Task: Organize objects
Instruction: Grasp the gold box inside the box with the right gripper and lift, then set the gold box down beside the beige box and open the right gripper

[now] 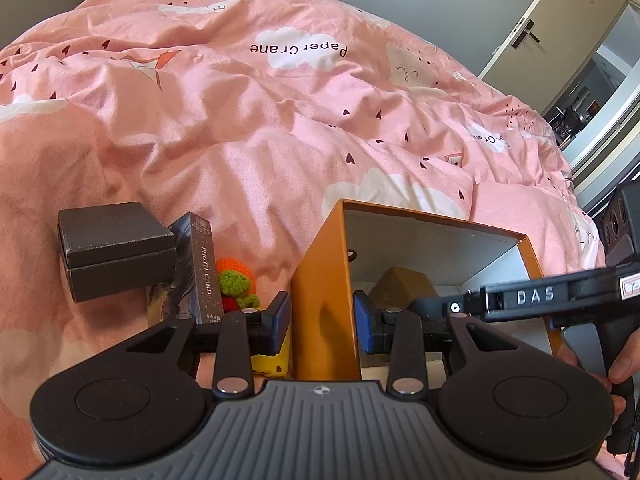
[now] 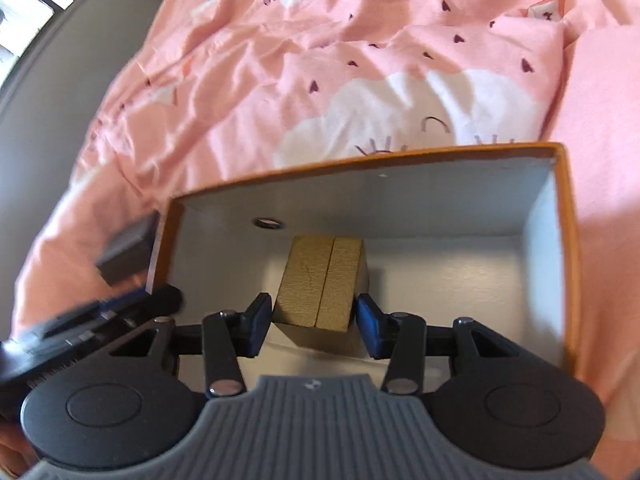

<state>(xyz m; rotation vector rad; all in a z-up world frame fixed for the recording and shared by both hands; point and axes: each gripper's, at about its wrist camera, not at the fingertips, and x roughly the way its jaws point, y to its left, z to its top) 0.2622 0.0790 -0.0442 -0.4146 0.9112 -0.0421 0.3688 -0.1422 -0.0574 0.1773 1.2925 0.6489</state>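
Claws at my orange box [image 2: 568, 248] on the bed.
Left claw [image 1: 322, 322] clamps the box's side wall; right claw [image 2: 311, 326] spreads apart inside, flanking the gold box [image 2: 320, 280] without touching.

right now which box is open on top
The orange box: its top is off and a gold box sits inside. The black box is lidded.

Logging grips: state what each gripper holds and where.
Left gripper clamps the orange box by its left side wall. Right gripper straddles the gold box inside; contact cannot be told.
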